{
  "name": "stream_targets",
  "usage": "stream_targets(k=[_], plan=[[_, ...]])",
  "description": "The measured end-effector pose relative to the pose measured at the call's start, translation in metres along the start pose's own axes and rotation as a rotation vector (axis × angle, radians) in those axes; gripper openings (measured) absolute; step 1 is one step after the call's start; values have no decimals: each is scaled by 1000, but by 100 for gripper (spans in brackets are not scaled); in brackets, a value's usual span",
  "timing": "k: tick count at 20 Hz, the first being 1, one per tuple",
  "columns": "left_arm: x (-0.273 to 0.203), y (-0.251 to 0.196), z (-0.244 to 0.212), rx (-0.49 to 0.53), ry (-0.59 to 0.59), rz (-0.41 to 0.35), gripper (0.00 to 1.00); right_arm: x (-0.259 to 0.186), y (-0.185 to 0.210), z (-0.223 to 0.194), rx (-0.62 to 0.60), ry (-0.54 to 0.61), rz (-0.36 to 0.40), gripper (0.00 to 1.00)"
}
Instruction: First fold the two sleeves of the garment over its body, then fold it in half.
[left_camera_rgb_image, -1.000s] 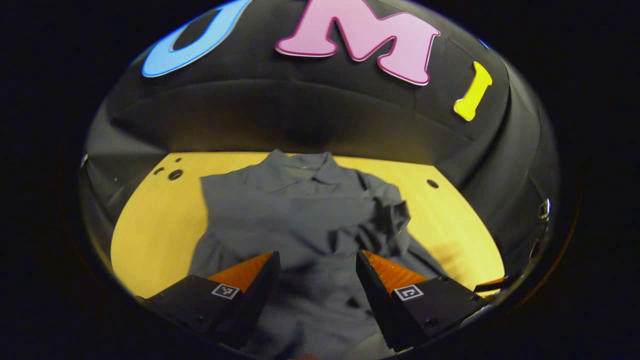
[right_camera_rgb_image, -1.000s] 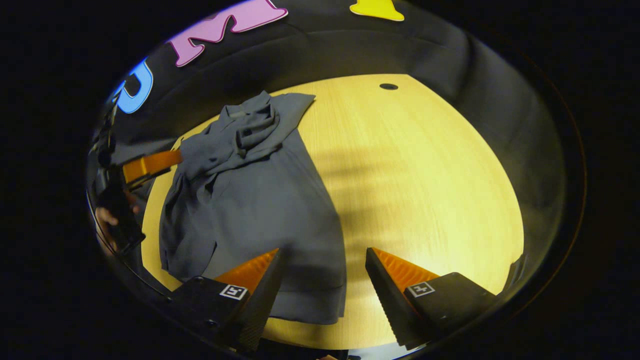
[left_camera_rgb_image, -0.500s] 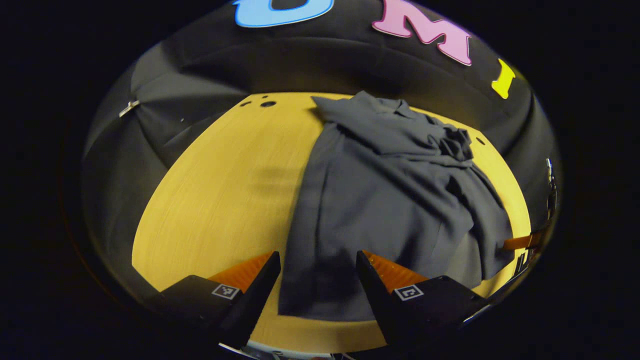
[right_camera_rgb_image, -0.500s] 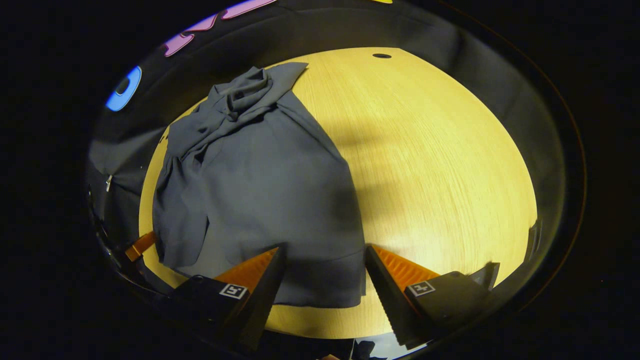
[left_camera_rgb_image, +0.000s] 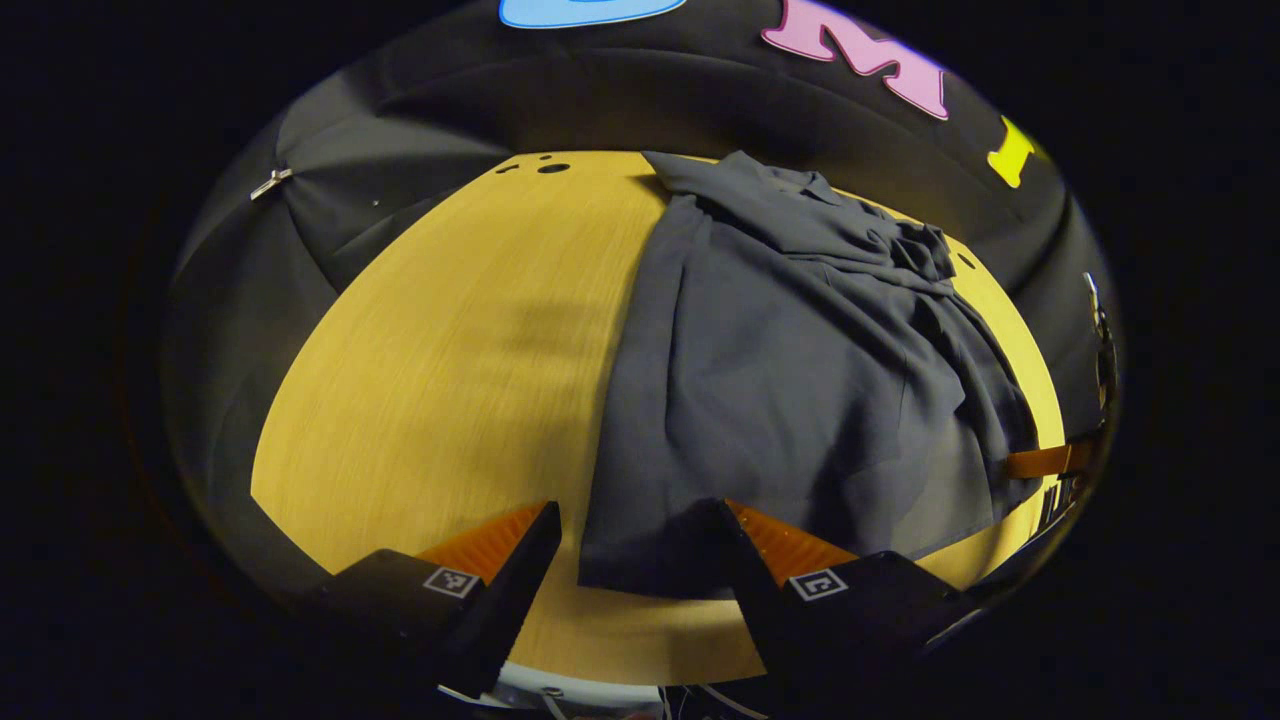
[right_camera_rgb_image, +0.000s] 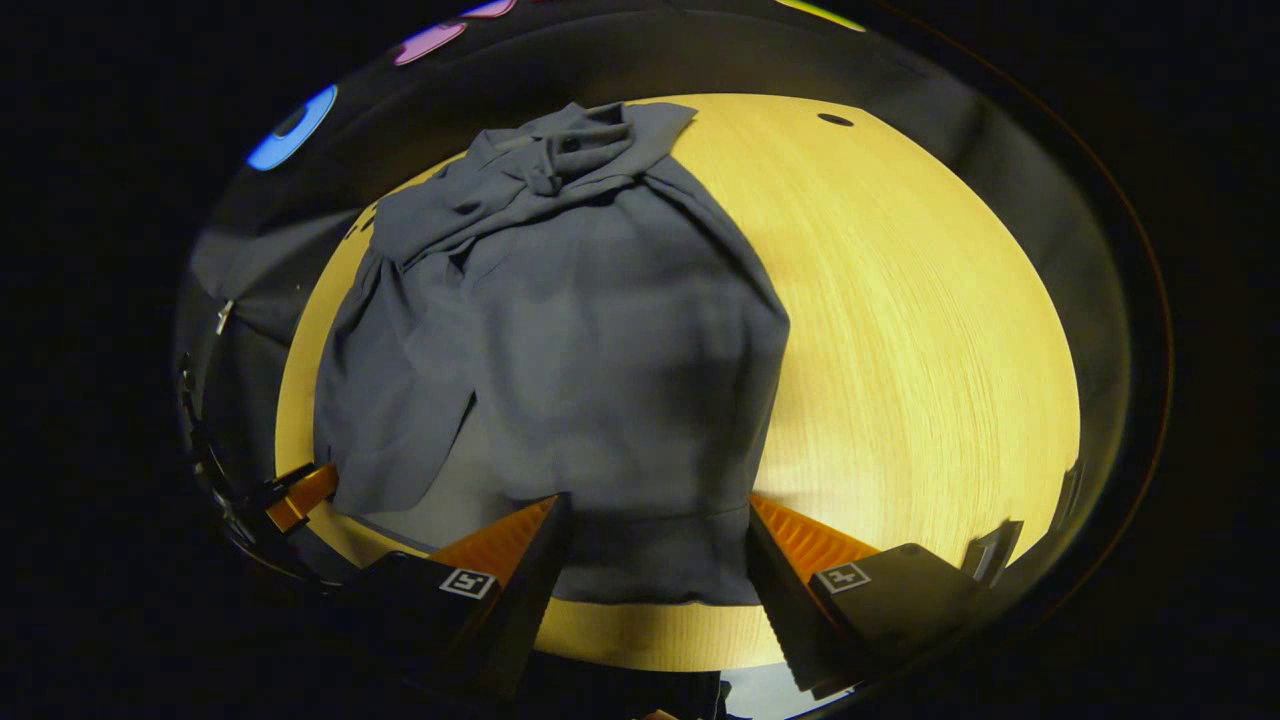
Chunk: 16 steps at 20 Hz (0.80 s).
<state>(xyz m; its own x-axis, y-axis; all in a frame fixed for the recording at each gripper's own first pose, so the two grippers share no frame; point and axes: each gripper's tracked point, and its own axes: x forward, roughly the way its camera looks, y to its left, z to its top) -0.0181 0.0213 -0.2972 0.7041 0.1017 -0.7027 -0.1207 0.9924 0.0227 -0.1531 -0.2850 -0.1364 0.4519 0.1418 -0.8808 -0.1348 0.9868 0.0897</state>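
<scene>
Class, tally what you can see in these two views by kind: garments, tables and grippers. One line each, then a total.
Garments: 1, grey shirt
Tables: 1, wooden table
Grippers: 2, left gripper and right gripper
Total: 4

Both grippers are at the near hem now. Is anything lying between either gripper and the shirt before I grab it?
Nothing visible does. The left gripper is open over the hem's left corner, the right gripper open over the right corner of the grey shirt. Only bare wooden table lies beside it.
</scene>
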Motion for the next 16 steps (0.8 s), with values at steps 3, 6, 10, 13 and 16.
stream_targets(k=[3, 6, 10, 13, 16], plan=[[3, -8, -3, 37, 5, -6, 97, 3, 5, -3, -43, 13, -34, 99], [2, -10, -4, 79, 11, -6, 97, 6, 4, -6, -110, 29, -94, 99], [3, -24, -5, 97, 18, -24, 80, 11, 18, -6, -130, 29, -70, 81], [3, -31, -3, 115, 13, -43, 62, 12, 24, -6, -124, 37, -44, 31], [6, -42, -1, 124, -1, -67, 39, 9, 29, -6, -117, 38, 10, 13]])
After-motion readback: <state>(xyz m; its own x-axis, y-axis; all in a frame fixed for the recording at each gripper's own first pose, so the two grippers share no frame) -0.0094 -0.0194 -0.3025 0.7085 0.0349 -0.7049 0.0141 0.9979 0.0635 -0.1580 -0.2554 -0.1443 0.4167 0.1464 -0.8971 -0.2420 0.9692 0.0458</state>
